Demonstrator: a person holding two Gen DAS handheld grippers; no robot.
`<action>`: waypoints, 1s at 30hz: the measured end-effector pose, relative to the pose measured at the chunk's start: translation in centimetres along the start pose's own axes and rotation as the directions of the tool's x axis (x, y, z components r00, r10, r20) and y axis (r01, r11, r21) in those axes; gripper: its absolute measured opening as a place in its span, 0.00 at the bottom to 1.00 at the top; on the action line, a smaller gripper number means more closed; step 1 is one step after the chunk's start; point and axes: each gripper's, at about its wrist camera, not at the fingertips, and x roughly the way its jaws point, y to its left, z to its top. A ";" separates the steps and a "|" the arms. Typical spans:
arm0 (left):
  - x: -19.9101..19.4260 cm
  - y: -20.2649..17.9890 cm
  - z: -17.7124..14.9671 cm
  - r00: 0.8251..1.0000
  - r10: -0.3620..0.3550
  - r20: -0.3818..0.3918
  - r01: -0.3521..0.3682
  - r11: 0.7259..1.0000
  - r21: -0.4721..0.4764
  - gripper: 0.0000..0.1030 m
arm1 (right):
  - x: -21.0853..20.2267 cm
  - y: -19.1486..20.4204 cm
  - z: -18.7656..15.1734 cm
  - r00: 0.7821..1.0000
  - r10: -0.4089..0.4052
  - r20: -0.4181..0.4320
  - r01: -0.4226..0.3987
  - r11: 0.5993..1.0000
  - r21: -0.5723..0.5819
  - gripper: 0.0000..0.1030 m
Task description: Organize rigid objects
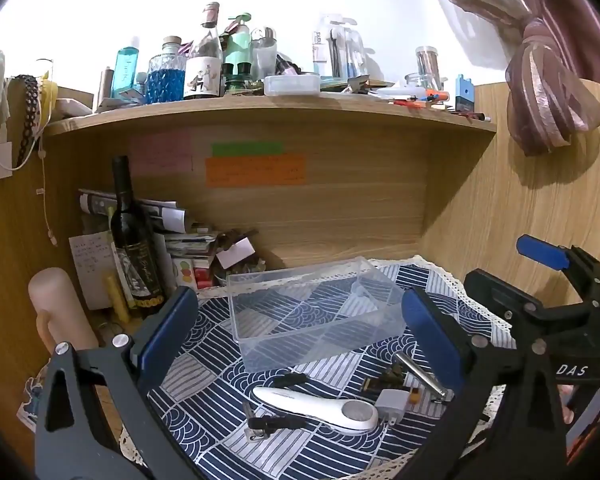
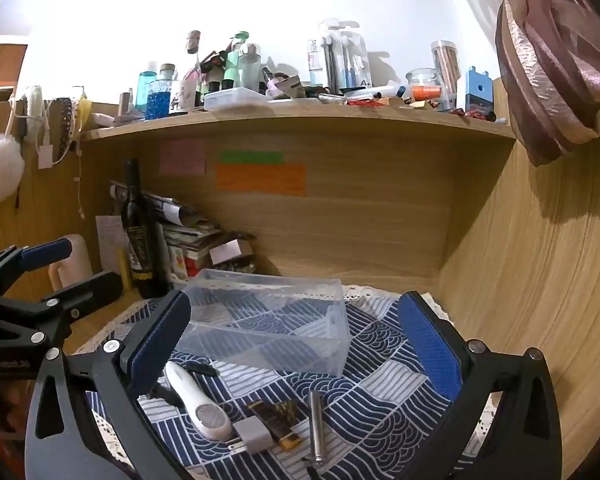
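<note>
Both grippers hover with fingers spread wide and empty, left gripper (image 1: 300, 344) and right gripper (image 2: 296, 344). The clear box (image 1: 312, 316) sits at the far side of the counter (image 2: 384, 360), probably the drop spot. The white handheld gadget (image 1: 320, 408), charger plug (image 2: 254, 436) and metal rod (image 2: 316, 424) lie near, loose on the cloth.

We see the clear bin (image 1: 314, 316) at mid-frame on the cloth (image 1: 204, 392); below it lie the white handheld device (image 1: 320, 408), charger plug (image 1: 392, 404) and metal rod (image 1: 420, 374).
</note>
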 end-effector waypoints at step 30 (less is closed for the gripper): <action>-0.6 0.0 -0.3 1.000 -0.026 0.012 0.026 1.000 -0.007 1.00 | -0.2 -0.4 0.0 1.000 0.020 -0.005 -0.020 0.999 0.035 1.00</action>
